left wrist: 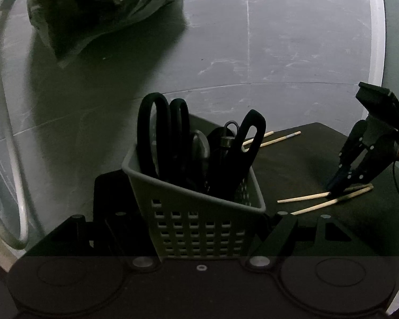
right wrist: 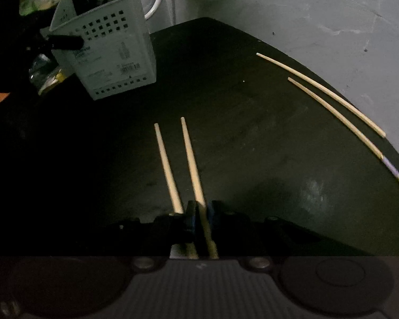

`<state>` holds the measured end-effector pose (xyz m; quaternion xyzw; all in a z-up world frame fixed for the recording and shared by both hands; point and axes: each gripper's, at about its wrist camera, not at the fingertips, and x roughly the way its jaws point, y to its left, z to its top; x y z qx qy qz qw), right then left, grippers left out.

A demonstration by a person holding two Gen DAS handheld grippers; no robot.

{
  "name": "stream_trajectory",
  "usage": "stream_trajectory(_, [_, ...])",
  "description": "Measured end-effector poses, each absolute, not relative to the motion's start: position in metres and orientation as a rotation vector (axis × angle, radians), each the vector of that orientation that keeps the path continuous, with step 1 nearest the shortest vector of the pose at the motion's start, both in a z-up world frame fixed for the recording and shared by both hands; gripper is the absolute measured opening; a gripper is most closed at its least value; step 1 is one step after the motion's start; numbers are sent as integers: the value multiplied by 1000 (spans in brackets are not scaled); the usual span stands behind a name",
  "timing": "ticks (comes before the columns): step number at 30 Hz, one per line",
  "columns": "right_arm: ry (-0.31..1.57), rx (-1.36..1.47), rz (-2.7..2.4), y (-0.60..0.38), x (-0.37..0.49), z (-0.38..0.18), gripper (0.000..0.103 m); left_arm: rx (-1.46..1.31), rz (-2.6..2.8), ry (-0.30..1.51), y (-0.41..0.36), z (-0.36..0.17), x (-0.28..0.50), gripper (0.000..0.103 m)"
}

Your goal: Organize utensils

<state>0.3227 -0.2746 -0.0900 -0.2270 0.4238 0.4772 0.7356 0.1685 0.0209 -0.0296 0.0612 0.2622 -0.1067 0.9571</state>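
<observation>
A dark table (right wrist: 239, 122) stands on grey tiled floor. The left gripper (left wrist: 199, 239) clamps the tilted grey basket (left wrist: 199, 212) of black-handled scissors (left wrist: 162, 133). The right gripper (right wrist: 200, 212) straddles one chopstick (right wrist: 191, 159); whether it pinches is unclear. Another pair (right wrist: 332, 106) lies near the far edge.

Printed label on the side wall of the grey caddy (right wrist: 111, 53), right wrist view: several lines of dark print, a small pictogram, and a barcode at the lower right of the label. All too small and blurred to read; no word, brand or number can be made out. Left wrist view shows the caddy's perforated side only, no print. No legible text, numbers or signs anywhere else in either view.
</observation>
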Motion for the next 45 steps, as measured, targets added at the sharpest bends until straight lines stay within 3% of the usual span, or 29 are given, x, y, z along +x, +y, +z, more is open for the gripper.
stream_trajectory(2, [942, -460, 1003, -283, 321, -86, 41, 126, -228, 529, 22, -30, 169, 77])
stream_trajectory(4, [947, -417, 967, -293, 314, -82, 49, 124, -236, 526, 24, -31, 170, 77])
stream_trajectory(14, [1064, -411, 734, -340, 244, -69, 72, 114, -267, 497, 30, -36, 170, 77])
stream_trajectory(16, [967, -500, 631, -338, 230, -62, 78, 114, -272, 492, 31, -37, 169, 77])
stream_trajectory(17, [914, -543, 593, -334, 227, -59, 87, 113, -274, 490, 31, -39, 170, 77])
stream_trajectory(19, [839, -594, 579, -322, 229, -57, 89, 117, -281, 490, 31, -39, 170, 77])
stream_trajectory(30, [937, -697, 785, -262, 273, -87, 67, 131, -288, 502, 29, -35, 174, 76])
stream_trajectory(32, [958, -689, 794, -259, 280, -91, 48, 131, -285, 502, 29, -35, 174, 76])
stream_trajectory(33, [960, -668, 803, -259, 282, -92, 47, 131, -284, 501, 28, -35, 173, 76])
stream_trajectory(37, [964, -611, 788, -258, 285, -91, 21, 128, -278, 499, 27, -36, 173, 76])
stream_trajectory(40, [985, -535, 749, -252, 284, -91, 16, 121, -273, 496, 26, -37, 173, 76])
stream_trajectory(45, [1004, -342, 622, -236, 290, -91, 15, 113, -268, 494, 27, -38, 172, 76])
